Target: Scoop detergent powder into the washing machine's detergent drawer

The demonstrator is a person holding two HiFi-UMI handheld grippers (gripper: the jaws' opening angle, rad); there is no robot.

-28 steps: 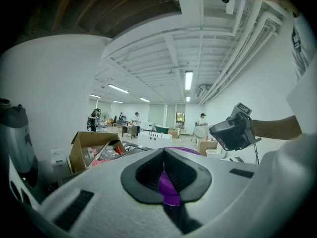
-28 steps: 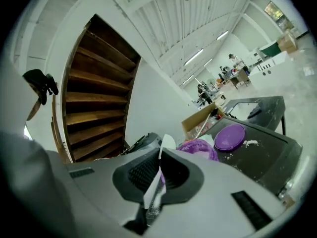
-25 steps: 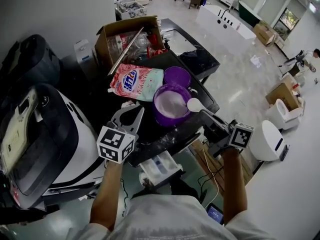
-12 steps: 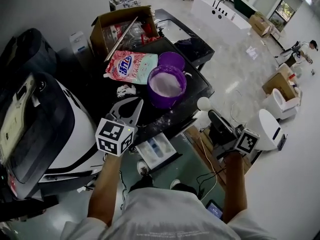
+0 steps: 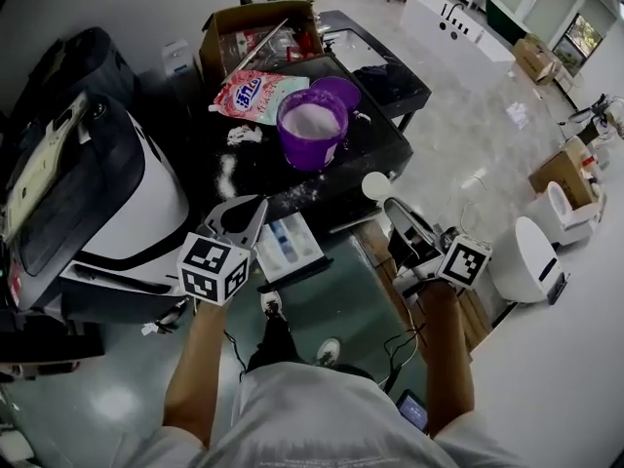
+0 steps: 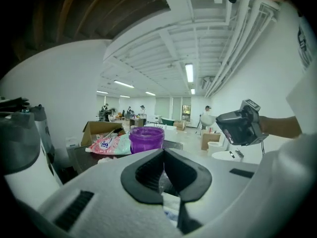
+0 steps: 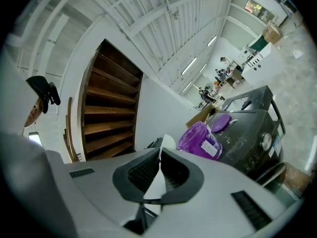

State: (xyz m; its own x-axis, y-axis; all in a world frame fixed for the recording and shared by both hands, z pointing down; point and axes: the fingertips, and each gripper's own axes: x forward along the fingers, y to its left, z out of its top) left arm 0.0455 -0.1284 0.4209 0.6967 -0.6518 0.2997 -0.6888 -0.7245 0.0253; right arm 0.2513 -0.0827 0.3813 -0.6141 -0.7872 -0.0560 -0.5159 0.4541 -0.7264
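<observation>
A purple tub (image 5: pixel 312 130) of white detergent powder stands on the black table (image 5: pixel 380 149), with its lid (image 5: pixel 337 91) and a pink detergent bag (image 5: pixel 255 96) behind it. The washing machine (image 5: pixel 107 188) sits at the left. Its detergent drawer (image 5: pixel 288 247) is pulled out below the table's front edge. My right gripper (image 5: pixel 398 214) is shut on the handle of a white scoop (image 5: pixel 376 185), held off the table's front right corner, to the right of the drawer. My left gripper (image 5: pixel 246 214) is shut and empty, just left of the drawer. The tub (image 7: pixel 198 139) shows beyond the scoop (image 7: pixel 167 142).
An open cardboard box (image 5: pixel 255 29) of items stands at the table's back. Spilled powder (image 5: pixel 226 174) streaks the tabletop. A white bathtub (image 5: pixel 458 27) is behind, a toilet (image 5: pixel 526 259) and a cardboard box (image 5: pixel 561 175) at the right. Cables lie on the green floor (image 5: pixel 336 305).
The right gripper has carried the scoop from over the purple tub back past the table's front edge, toward the drawer's side. The left gripper stays by the drawer.
</observation>
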